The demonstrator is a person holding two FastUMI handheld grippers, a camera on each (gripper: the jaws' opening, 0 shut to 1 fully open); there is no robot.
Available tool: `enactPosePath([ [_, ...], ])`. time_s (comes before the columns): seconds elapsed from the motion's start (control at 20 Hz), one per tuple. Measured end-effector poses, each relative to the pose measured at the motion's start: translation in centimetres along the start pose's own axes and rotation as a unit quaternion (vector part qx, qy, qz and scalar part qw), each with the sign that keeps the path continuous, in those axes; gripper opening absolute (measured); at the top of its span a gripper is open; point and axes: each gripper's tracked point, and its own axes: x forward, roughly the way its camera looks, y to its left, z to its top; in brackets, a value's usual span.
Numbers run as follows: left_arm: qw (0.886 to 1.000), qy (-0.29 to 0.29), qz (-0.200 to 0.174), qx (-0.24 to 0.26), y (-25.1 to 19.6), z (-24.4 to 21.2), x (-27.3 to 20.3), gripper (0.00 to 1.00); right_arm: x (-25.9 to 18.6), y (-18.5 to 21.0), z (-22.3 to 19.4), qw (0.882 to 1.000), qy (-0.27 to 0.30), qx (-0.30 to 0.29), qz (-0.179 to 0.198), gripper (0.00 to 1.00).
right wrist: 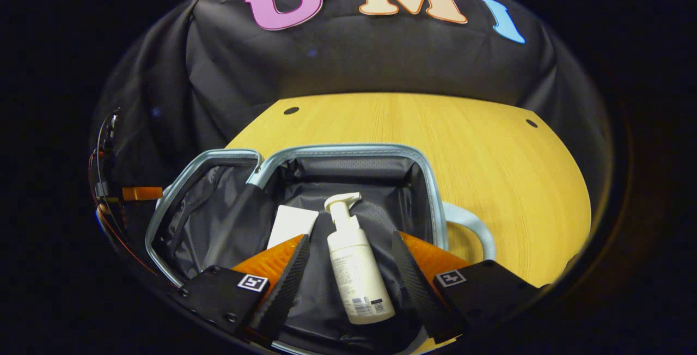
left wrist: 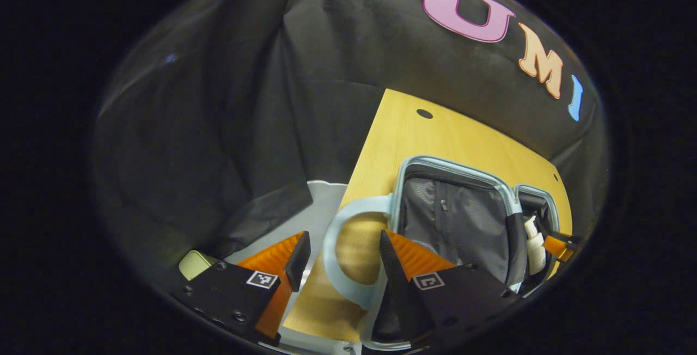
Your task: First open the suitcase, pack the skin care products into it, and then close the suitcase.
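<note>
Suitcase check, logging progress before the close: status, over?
Both grippers' jaws open, holding nothing. Light-blue hard-shell suitcase lies open; white pump bottle and white tube inside. Nothing blocking the lid.

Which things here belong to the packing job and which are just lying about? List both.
Belong to the job:
- suitcase, open on the table
- pump bottle, lying inside it
- white tube, inside beside the bottle
- right gripper, open over the bottle
- left gripper, open by the suitcase handle

Just lying about:
- wooden table
- pale green object off the table edge
</note>
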Motion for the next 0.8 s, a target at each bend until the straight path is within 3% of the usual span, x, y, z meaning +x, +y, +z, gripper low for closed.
enactPosePath([
  [0.1, 1.000, 0.024, 0.005, -0.002, 1.1, -0.9, 1.4, 0.80, -0.8, -0.2, 2.1, 0.999, -0.031, 0.009, -0.003, 0.95],
  [0.2, 0.999, 0.050, 0.010, -0.007, 2.1, -1.9, 2.6, 0.75, -1.7, -0.9, 4.1, 0.998, -0.064, 0.014, -0.014, 0.92],
  [0.25, 0.998, 0.062, 0.015, -0.009, 2.6, -2.4, 3.0, 0.80, -2.4, -1.2, 5.1, 0.996, -0.080, 0.016, -0.021, 0.96],
  [0.35, 0.997, 0.078, -0.011, -0.021, 1.8, -3.0, 3.7, 0.75, -3.2, -1.8, 6.2, 0.994, -0.100, 0.020, -0.030, 0.92],
  [0.4, 0.996, 0.080, -0.023, -0.027, 1.0, -3.1, 3.9, 0.70, -3.7, -2.3, 6.8, 0.993, -0.108, 0.020, -0.036, 0.95],
  [0.55, 0.997, 0.078, -0.009, -0.005, 1.1, -2.7, 4.2, 0.22, -4.8, -3.6, 7.8, 0.990, -0.129, 0.020, -0.054, 0.91],
  [0.6, 0.998, 0.069, -0.011, 0.000, 0.8, -2.1, 3.7, 0.13, -5.0, -3.8, 8.0, 0.990, -0.131, 0.021, -0.052, 0.95],
  [0.7, 0.999, 0.042, -0.018, -0.001, -0.1, -0.6, 2.4, 0.07, -5.5, -3.7, 8.1, 0.989, -0.139, 0.017, -0.045, 0.92],
  [0.8, 0.999, 0.033, -0.011, 0.021, -0.2, 0.6, 0.5, 0.01, -5.8, -3.7, 8.3, 0.989, -0.145, 0.004, -0.037, 0.95],
])
